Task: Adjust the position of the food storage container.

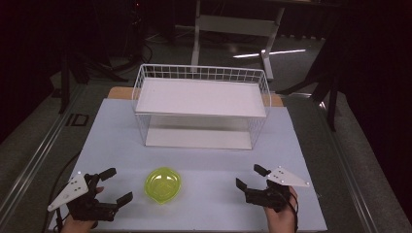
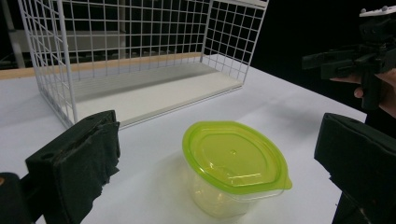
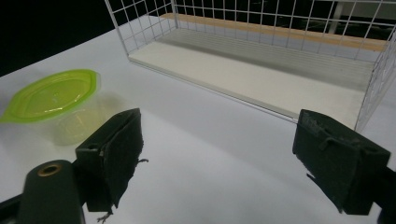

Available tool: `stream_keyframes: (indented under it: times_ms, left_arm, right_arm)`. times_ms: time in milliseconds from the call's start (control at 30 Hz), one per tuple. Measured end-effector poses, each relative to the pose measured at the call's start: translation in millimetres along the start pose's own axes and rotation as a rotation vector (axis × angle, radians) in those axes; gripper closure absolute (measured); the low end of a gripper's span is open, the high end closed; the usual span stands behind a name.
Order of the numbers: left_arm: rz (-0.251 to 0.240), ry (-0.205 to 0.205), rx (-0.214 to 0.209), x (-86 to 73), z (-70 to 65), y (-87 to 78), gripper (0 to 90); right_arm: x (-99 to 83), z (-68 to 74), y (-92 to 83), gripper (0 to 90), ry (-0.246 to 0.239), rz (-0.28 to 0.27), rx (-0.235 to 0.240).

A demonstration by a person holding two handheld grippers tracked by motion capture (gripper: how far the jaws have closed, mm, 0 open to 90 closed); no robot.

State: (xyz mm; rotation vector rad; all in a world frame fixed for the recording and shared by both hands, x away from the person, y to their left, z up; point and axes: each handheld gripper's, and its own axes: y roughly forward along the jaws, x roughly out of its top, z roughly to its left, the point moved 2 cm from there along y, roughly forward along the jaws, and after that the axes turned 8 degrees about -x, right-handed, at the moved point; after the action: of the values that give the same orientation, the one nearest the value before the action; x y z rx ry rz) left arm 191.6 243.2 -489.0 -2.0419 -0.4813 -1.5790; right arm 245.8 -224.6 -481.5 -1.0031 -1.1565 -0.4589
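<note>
Nothing is held yet: both the left gripper [image 1: 112, 187] and right gripper [image 1: 250, 176] are spread wide, and the green-lidded tub [image 1: 163, 184] is untouched between them

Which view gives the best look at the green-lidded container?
The left gripper view: the container sits close and central, showing its green lid, pour tab and clear tub. The right gripper view has it at the left edge, partly cut off. The high view shows it small, from above, between the two grippers.

Dim, dark surroundings (bright white table [image 1: 204, 160]), soft shadows.
</note>
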Motion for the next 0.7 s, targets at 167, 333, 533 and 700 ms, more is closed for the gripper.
stream_keyframes:
  times_ms: [167,333,533,700]
  left_arm:
    - [0.008,-0.006,0.012,2.2,-2.3,-0.6,1.0]
    - [0.058,-0.003,0.068,9.8,-9.8,-2.3,1.0]
    - [0.085,-0.033,0.04,8.7,-15.5,-0.5,1.0]
    - [0.146,-0.03,0.065,4.3,-17.1,1.5,21.3]
  right_arm:
    - [-0.1,0.4,-0.6,15.8,0.004,0.002,0.002]
    - [1.2,1.3,-1.8,15.8,0.003,-0.003,0.008]
    - [1.6,1.3,-2.5,15.9,0.011,-0.006,0.014]
    - [2.3,2.1,-3.9,15.9,0.012,-0.009,0.025]
